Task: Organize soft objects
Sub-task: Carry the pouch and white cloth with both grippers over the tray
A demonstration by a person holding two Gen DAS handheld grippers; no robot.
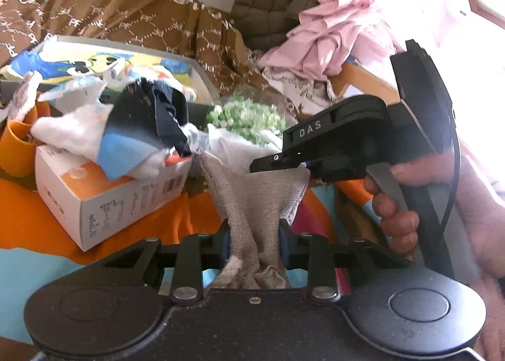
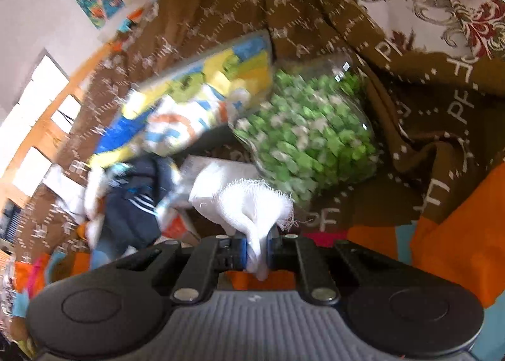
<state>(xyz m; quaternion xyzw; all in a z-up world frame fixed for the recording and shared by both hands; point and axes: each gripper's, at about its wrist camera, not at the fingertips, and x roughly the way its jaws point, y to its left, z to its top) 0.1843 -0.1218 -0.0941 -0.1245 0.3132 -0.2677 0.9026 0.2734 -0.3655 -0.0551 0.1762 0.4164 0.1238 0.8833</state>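
Grey cloth: a grey-beige woven cloth [image 1: 257, 203] stands bunched up between the blue pads of the left gripper [image 1: 254, 245], its upper edge fanned out just under the tip of the other tool.
Left gripper: jaws drawn in narrow and clamped on the grey cloth, above the orange and light-blue bedspread [image 1: 151, 225].
White cloth: a white gauzy cloth with a frayed edge [image 2: 249, 203] puffs out ahead of the right gripper [image 2: 256, 250], its lower end pinched into a thin twist.
Right gripper: jaws nearly together, holding the white cloth; in the left wrist view the person's right hand [image 1: 410, 203] grips its black handle with a finger on the grey trigger.
Box: a white and orange cardboard box [image 1: 104, 200] sits on the bedspread to the left of the grey cloth, heaped with soft items, among them a dark navy garment [image 1: 164, 117] and white socks.
Jar: a clear container of green and white pieces [image 2: 312, 136] lies just beyond the white cloth.
Backdrop: a brown blanket with white lettering [image 2: 363, 29] is draped behind everything; a crumpled pink garment [image 1: 334, 35] rests on it at the right.
Orange cup: an orange plastic cup [image 1: 19, 146] stands beside the box on its left.
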